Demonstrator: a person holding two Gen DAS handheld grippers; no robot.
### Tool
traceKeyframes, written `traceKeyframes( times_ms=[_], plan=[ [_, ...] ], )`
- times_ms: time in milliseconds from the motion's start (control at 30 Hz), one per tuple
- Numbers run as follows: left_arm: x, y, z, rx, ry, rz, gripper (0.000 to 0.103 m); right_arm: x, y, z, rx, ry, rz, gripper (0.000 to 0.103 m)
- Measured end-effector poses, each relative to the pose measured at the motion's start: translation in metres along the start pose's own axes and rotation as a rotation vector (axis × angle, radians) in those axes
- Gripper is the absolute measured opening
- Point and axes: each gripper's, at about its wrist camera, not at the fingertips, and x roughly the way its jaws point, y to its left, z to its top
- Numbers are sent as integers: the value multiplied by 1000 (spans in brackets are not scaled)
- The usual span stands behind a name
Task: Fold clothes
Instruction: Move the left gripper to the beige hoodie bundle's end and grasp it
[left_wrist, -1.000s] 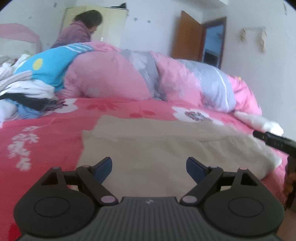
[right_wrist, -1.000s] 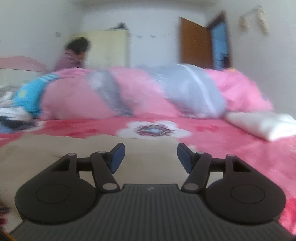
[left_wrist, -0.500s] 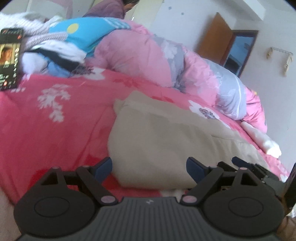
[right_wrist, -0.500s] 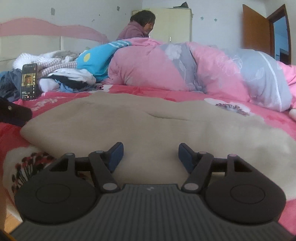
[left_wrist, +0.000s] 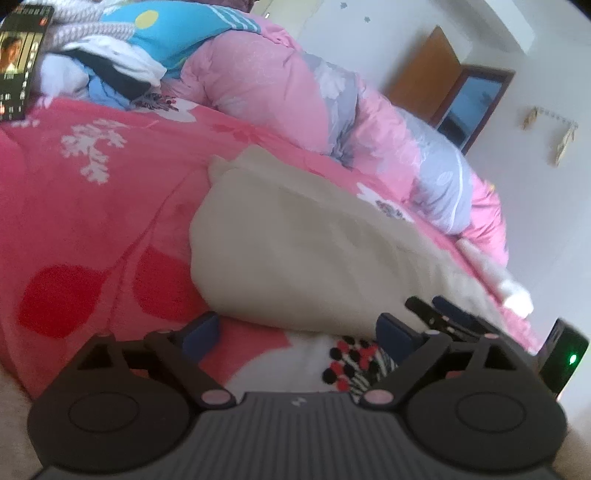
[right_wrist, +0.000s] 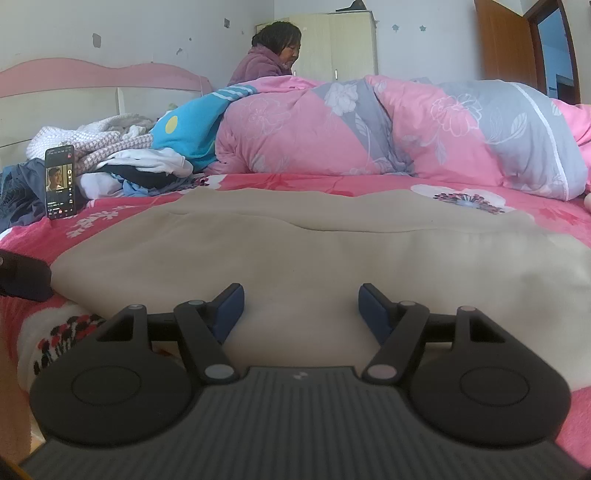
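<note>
Cloth: tan cloth (right_wrist: 332, 258) lay flat on the bed (left_wrist: 92, 206).
Left tongs (left_wrist: 301, 334): wide apart, empty, at the cloth's edge.
Right tongs (right_wrist: 301, 308): wide apart, empty, over the cloth.

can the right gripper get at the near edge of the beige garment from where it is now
Probably yes. The right gripper is open, and the beige garment lies flat on the pink bedspread directly ahead of its fingers. Nothing lies between them; the phone stands far off to the left.

Left claw (left_wrist: 297, 334), right claw (right_wrist: 301, 308): black ribbed bodies, round discs, blue pads, pale pivot pins.
</note>
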Motion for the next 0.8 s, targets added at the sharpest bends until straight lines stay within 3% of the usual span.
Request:
traceKeyframes(
  times_ms=[467,700,767,800],
  plan=[
    [33,9,15,-63,-101,-62,94,0,-2,-2,2,-11,4,70],
    [56,13,31,-77,-151,-77,89,1,-2,-2,3,-14,4,71],
    [63,13,34,-75,-160,-65,85,1,-2,-2,3,-15,4,71],
    [66,13,35,-76,-161,-56,79,0,-1,-2,3,-16,3,71]
  ],
)
